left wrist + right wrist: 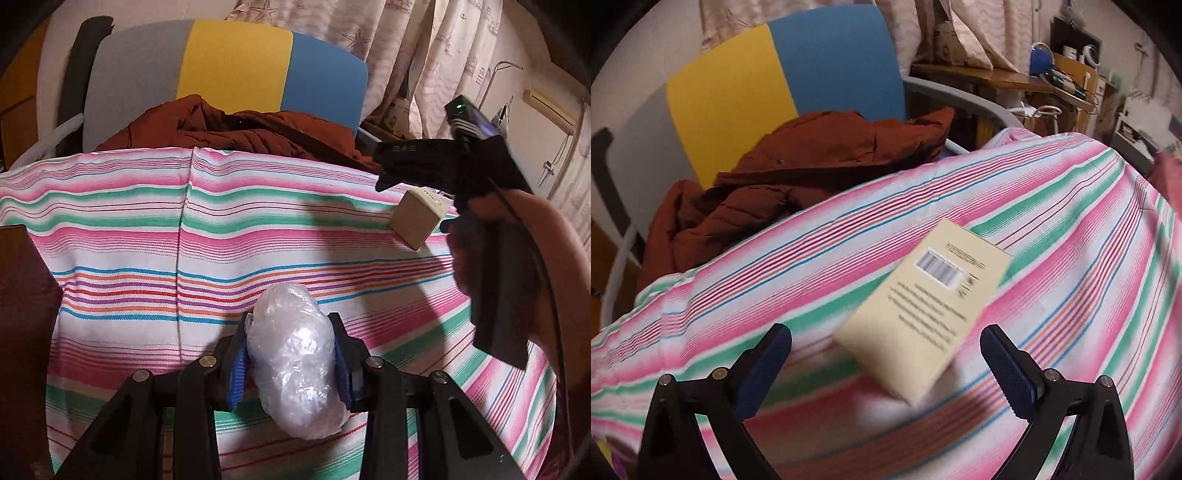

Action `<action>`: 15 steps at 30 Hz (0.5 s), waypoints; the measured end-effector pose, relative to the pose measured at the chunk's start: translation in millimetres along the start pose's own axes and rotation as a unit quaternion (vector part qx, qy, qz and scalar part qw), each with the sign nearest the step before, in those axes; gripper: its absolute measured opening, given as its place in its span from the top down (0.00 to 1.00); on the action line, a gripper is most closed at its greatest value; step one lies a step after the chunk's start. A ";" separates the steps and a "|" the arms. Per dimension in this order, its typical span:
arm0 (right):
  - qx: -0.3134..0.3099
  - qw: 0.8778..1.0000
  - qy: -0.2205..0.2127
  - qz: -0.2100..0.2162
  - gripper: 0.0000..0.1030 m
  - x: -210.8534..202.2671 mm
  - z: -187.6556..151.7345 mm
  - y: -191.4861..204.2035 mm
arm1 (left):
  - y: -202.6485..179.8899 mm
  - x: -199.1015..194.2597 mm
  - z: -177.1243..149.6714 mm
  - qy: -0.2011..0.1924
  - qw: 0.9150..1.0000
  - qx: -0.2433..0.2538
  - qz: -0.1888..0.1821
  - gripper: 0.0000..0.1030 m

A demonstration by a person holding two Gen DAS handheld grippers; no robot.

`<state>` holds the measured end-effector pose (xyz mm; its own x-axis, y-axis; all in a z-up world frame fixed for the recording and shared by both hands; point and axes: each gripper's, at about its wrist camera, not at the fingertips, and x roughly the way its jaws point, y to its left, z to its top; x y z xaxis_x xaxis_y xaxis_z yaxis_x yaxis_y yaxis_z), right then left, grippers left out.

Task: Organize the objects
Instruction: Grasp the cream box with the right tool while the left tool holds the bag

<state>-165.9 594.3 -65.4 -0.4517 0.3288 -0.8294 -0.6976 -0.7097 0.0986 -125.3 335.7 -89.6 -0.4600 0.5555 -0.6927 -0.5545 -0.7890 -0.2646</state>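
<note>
My left gripper (pixel 291 354) is shut on a crumpled clear plastic bag bundle (pixel 295 373), its blue pads pressing both sides just above the striped cloth (pixel 147 236). A cream box (pixel 923 314) with a barcode and small print lies flat on the striped cloth (pixel 1071 258). In the right wrist view, my right gripper (pixel 886 358) stands open just in front of that box, a wide gap between its blue pads (pixel 1008 373), nothing touching them. In the left wrist view the same box (pixel 415 218) shows at the right, beneath the black right gripper and a hand (pixel 517 258).
A chair with a grey, yellow and blue back (pixel 236 66) stands beyond the cloth's far edge, a rust-brown jacket (pixel 236 129) heaped on its seat. A dark wooden edge (pixel 22 314) sits at the left. Curtains (pixel 424 55) and a cluttered wooden desk (pixel 1034 81) lie further back.
</note>
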 end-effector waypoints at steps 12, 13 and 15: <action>-0.016 1.000 -0.020 -0.002 0.40 9.1 -5.0 -6.9 | -0.8 -0.5 -1.4 -0.003 1.000 0.002 0.002 0.63; -0.027 0.999 -0.028 -0.001 0.44 6.1 -9.5 -6.3 | -0.8 -0.2 -1.1 -0.003 1.000 0.003 0.002 0.63; -0.042 0.998 -0.037 0.003 0.50 1.5 -17.7 -5.4 | -0.4 0.3 -1.1 -0.003 1.000 0.004 0.004 0.63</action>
<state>-153.0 587.6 -76.9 -0.4984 0.3666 -0.7856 -0.6460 -0.7614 0.0545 -124.5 335.9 -90.5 -0.4680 0.5515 -0.6905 -0.5572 -0.7906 -0.2539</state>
